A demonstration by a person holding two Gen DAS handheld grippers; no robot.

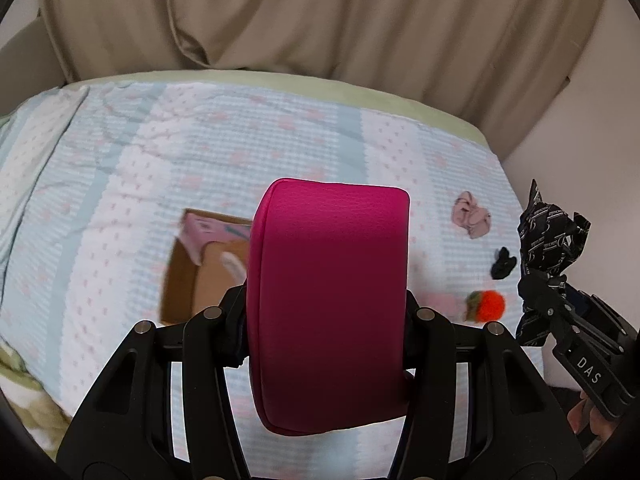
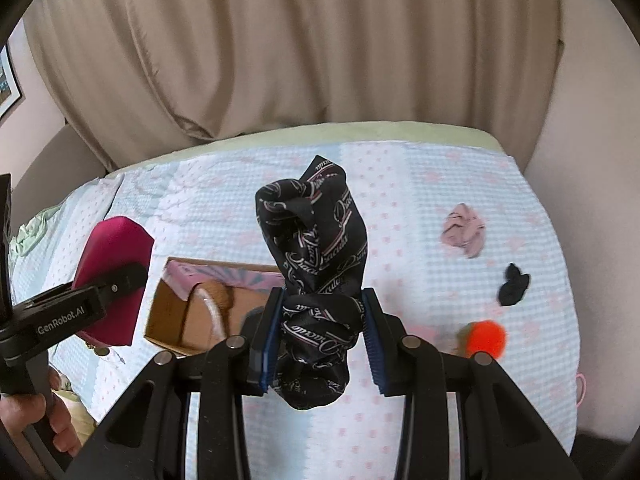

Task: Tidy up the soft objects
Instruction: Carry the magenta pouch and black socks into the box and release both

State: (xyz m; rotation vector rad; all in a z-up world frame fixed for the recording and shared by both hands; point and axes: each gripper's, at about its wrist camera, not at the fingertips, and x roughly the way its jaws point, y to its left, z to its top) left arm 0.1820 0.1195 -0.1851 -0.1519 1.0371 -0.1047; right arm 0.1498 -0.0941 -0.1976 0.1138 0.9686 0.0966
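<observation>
My left gripper (image 1: 326, 320) is shut on a magenta pouch (image 1: 328, 304) and holds it above the bed; the pouch also shows in the right wrist view (image 2: 114, 268). My right gripper (image 2: 320, 344) is shut on a bunched black printed cloth (image 2: 320, 260), also seen in the left wrist view (image 1: 548, 236). An open cardboard box (image 2: 188, 320) with pink items inside lies on the bed below both, and shows in the left wrist view (image 1: 192, 276). A pink scrunchie (image 2: 464, 234), a small black scrunchie (image 2: 514, 284) and an orange pom-pom (image 2: 484, 338) lie to the right.
The bed has a light blue and white quilt (image 2: 400, 184) with a green edge. Beige curtains (image 2: 320, 48) hang behind it. A beige wall (image 1: 580, 140) is at the right. A green blanket (image 1: 24, 392) lies at the left front.
</observation>
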